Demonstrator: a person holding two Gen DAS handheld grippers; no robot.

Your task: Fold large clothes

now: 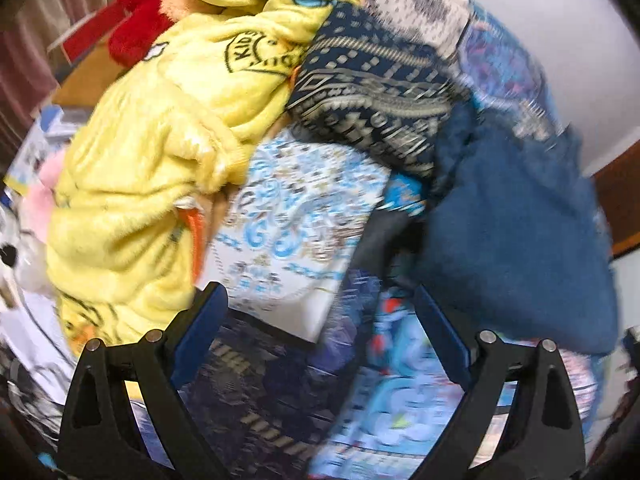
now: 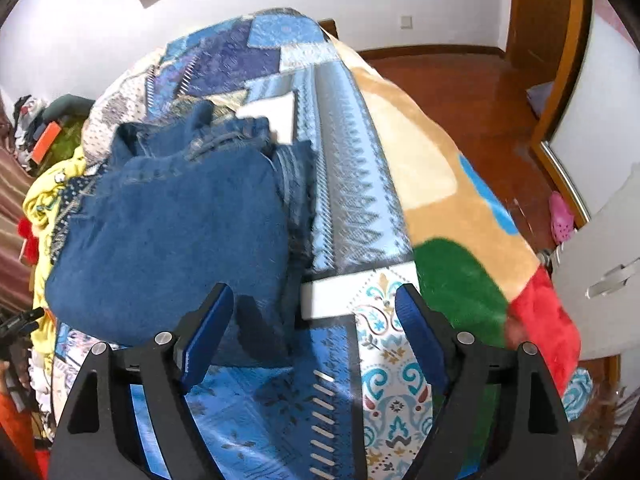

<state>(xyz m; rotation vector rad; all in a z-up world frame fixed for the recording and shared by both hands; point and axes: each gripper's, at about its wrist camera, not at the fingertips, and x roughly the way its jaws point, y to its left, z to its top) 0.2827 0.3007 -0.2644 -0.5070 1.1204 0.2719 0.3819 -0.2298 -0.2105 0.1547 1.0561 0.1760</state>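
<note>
Your left gripper (image 1: 320, 312) has its jaws spread wide with nothing between them, pointing down at a heap of clothes: a yellow fleece robe (image 1: 152, 168), a navy patterned garment (image 1: 372, 88) and a light blue print fabric (image 1: 296, 220). Your right gripper (image 2: 314, 312) is also spread, nothing clamped, over the folded blue jeans (image 2: 172, 236), which lie on the blue patchwork bedspread (image 2: 352, 184). A tan blanket (image 2: 448, 184) lies just beside it.
</note>
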